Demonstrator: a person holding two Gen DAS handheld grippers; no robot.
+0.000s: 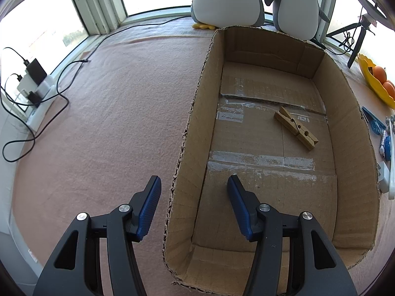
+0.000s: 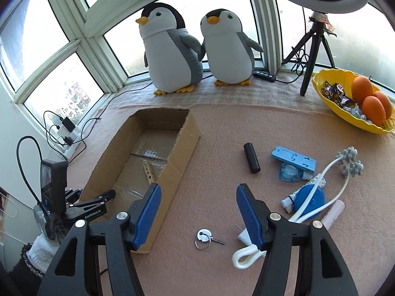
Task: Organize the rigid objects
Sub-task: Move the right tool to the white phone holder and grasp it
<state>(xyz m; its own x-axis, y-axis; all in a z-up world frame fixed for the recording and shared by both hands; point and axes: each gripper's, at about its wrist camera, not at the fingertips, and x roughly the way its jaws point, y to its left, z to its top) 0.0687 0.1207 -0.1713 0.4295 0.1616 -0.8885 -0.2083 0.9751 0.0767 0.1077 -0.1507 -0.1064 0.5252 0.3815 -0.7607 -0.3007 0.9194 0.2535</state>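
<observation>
The clothespin (image 1: 295,128) is seen lying inside the cardboard box (image 1: 350,135), whose wall is straddled by the released left tongs (image 1: 193,180), while the right tongs (image 2: 198,187) are held released, empty, above the table (image 2: 222,128) near a key (image 2: 203,238).

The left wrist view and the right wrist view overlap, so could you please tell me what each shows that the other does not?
Only the left wrist view shows the whole wooden clothespin on the box floor. Only the right wrist view shows the black cylinder, the silver key ring and the penguins' faces. Both share the open brown cardboard box, the two plush penguins, the yellow fruit bowl and the pink cloth.
</observation>
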